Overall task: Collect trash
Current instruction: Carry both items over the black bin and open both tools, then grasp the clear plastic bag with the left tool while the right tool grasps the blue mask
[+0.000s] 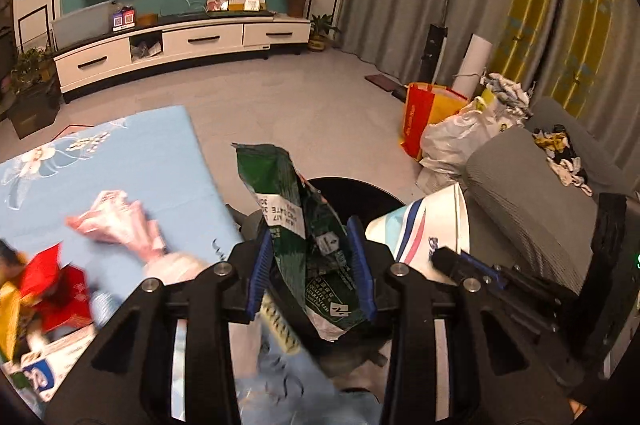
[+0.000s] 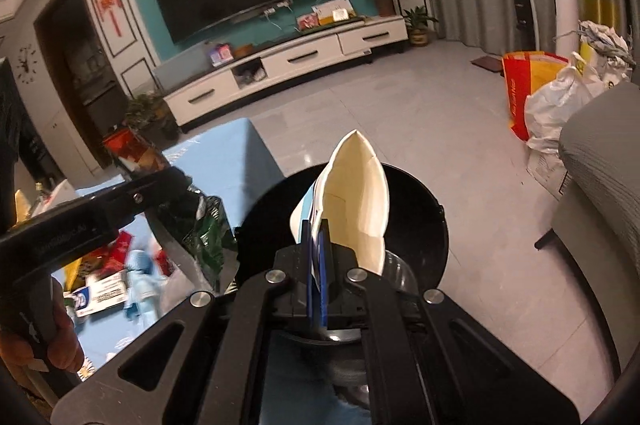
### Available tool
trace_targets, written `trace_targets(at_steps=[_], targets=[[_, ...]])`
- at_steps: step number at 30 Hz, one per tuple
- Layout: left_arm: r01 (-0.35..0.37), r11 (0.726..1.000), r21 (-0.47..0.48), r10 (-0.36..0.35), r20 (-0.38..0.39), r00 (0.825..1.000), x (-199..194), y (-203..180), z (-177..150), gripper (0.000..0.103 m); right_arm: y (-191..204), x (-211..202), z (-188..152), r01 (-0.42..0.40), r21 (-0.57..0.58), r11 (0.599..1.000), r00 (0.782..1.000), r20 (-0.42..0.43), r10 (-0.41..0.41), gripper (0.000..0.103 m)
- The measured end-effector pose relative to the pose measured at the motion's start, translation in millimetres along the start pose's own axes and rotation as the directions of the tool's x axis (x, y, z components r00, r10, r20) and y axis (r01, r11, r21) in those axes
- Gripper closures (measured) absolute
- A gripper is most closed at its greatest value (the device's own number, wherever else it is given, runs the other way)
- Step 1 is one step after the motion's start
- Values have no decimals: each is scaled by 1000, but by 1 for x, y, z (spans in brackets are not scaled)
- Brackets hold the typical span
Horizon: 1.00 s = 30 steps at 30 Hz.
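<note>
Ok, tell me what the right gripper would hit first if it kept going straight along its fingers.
Probably the black trash bin: the right gripper, its jaws shut on the squashed paper cup, points down into the bin's open mouth. Depth is hard to judge, so near rim or inside is unclear.

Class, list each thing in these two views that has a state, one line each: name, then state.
left gripper: shut on the green wrapper.
green wrapper: crumpled, held upright.
right gripper: shut on the paper cup.
paper cup: squashed flat, empty.
black bin: open, below the cup.
pink wrapper: crumpled, lying on the blue cloth.
</note>
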<state>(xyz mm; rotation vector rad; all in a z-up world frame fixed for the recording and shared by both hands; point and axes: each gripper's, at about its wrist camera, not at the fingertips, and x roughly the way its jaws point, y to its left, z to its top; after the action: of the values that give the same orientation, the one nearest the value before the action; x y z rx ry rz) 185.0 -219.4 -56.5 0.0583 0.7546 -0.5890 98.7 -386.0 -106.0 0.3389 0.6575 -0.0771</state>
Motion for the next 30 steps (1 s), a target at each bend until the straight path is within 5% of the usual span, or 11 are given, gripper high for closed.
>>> trace_targets(at_steps=[1,3,4,5,6,14,25,30], targets=[[2,1000,8,-2,-5,1000,11,-2,2,63,-3,7,1,6,1,1000,1000,-16,-6,99],[-20,999,27,21,-18,1000,32,-4,2,44,-7,22,3,15,-1,1000,999,-49,-15,95],[-27,999,28,27,-26,999,37,-3,2,23,-9,28,2,33,1,999,998,-60,-32,89],[-36,999,27,37,-32,999,45,-1,0,20,-11,30,1,45,4,999,997,-63,-45,72],[-39,999,28,40,-38,998,50,-1,0,20,-14,33,-1,55,16,998,996,-64,-54,58],[-47,999,-8,47,-47,998,24,15,-21,3,-23,10,-23,14,102,995,998,-66,-8,50],[-71,985,-154,58,-84,995,-76,78,-98,3,21,-28,-63,-51,66,997,986,-155,61,35],[-177,951,-253,172,-39,984,-135,133,-134,3,60,-34,-73,-110,6,994,976,-189,109,35]])
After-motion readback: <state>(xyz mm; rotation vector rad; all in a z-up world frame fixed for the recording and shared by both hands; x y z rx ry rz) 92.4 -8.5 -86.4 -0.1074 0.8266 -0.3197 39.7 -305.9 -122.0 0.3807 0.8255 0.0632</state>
